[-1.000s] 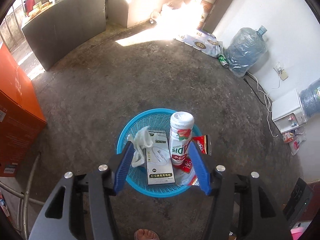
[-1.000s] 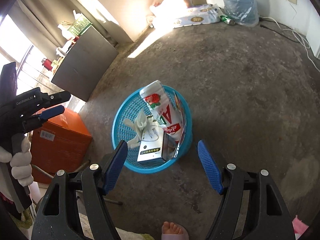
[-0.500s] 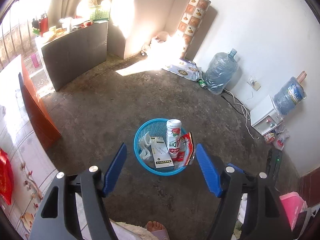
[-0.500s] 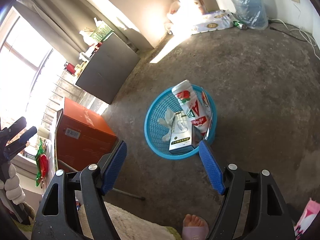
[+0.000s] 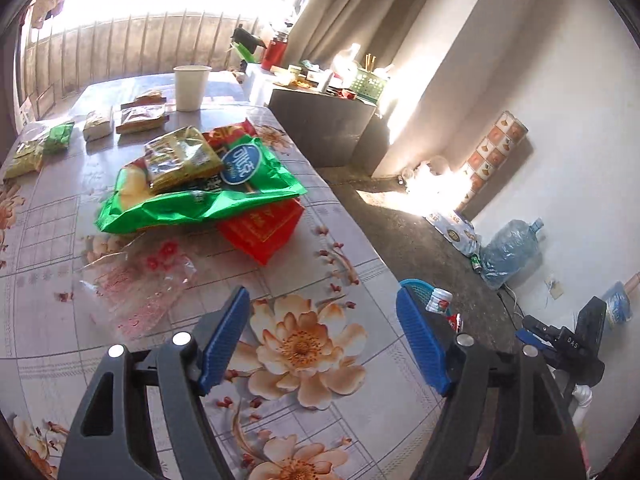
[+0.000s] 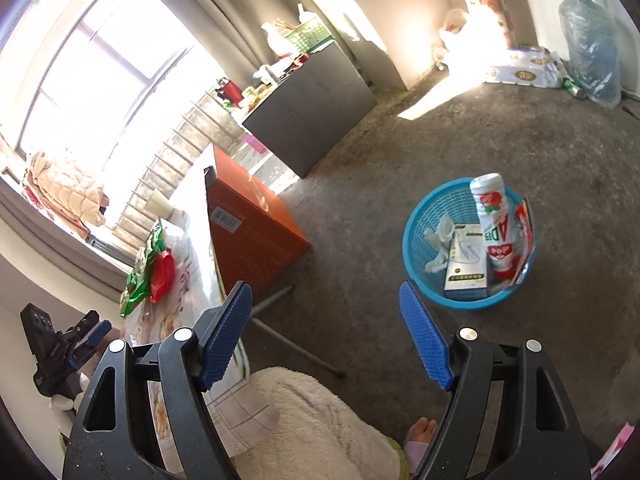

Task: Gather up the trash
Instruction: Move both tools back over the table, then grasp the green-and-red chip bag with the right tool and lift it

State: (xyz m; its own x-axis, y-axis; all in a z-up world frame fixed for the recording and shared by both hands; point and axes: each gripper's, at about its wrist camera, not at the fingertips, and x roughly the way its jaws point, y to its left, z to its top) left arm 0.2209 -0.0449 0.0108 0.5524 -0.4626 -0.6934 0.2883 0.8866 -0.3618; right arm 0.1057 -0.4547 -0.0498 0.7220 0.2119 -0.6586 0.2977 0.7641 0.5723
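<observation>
The left gripper [image 5: 322,340], its jaws opening with nothing between them, hangs over the flowered table [image 5: 328,240], with crinkly green and red wrappers [image 5: 208,196] ahead-left and a round blue mesh basket [image 5: 414,286] just right.

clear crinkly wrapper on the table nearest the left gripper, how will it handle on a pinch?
The clear wrapper is likely floppy and very light: it lies crumpled and nearly flat. Probably slippery on the glossy tablecloth, so it may slide instead of lifting.
</observation>
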